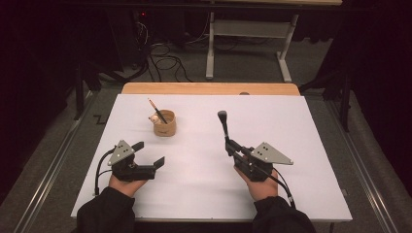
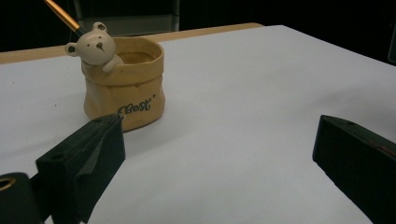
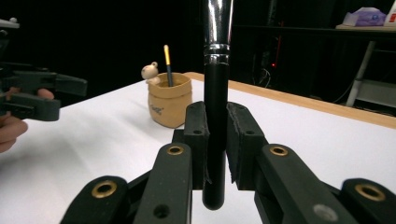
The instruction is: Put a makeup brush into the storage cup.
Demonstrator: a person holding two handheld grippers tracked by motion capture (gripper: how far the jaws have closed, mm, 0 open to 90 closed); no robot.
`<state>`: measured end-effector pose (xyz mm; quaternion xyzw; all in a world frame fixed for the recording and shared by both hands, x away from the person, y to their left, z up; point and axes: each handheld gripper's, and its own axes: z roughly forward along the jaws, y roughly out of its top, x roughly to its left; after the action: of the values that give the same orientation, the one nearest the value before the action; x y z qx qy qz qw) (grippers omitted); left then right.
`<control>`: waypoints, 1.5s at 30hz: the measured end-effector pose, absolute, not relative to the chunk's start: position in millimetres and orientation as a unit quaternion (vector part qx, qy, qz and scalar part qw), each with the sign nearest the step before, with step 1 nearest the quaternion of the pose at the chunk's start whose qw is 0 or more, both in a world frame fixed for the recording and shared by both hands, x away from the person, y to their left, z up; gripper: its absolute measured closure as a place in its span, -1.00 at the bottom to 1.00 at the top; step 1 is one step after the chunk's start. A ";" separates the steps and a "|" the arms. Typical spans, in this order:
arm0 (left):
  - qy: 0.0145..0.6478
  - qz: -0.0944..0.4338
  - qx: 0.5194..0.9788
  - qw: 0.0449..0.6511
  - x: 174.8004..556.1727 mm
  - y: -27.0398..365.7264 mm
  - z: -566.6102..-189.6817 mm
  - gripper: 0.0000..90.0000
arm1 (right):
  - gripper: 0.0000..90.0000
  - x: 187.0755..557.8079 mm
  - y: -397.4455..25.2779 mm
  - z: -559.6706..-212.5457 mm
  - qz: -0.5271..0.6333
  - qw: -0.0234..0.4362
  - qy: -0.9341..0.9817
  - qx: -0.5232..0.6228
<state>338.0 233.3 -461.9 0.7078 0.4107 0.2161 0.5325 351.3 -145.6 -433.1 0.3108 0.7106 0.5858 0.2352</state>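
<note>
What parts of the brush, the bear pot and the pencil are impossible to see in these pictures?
- Brush head: cut off by the top edge in the right gripper view; too small to make out in the high view.
- Pot contents: its wall hides the inside in the left gripper view.
- Pencil: the upper end is cut off by the top edge, and the bear hides its lower part.
- Pot lettering: partly hidden behind a left gripper finger.
</note>
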 end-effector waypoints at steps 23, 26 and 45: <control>0.375 0.184 0.709 0.568 353.2 195.0 -435.1 -0.93 | 0.79 339.9 -129.4 -447.0 0.580 0.241 0.723 0.287; 0.368 0.181 0.710 0.573 356.2 188.0 -431.6 -0.93 | 0.79 339.7 -129.7 -447.2 0.579 0.244 0.723 0.287; 0.330 0.172 0.730 0.573 362.3 154.9 -416.9 -0.90 | 0.79 338.9 -130.4 -447.5 0.580 0.246 0.721 0.289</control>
<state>362.3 154.9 -416.9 0.7303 0.3305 0.1720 0.5726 338.9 -130.4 -447.5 0.2889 0.7209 0.5799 0.2461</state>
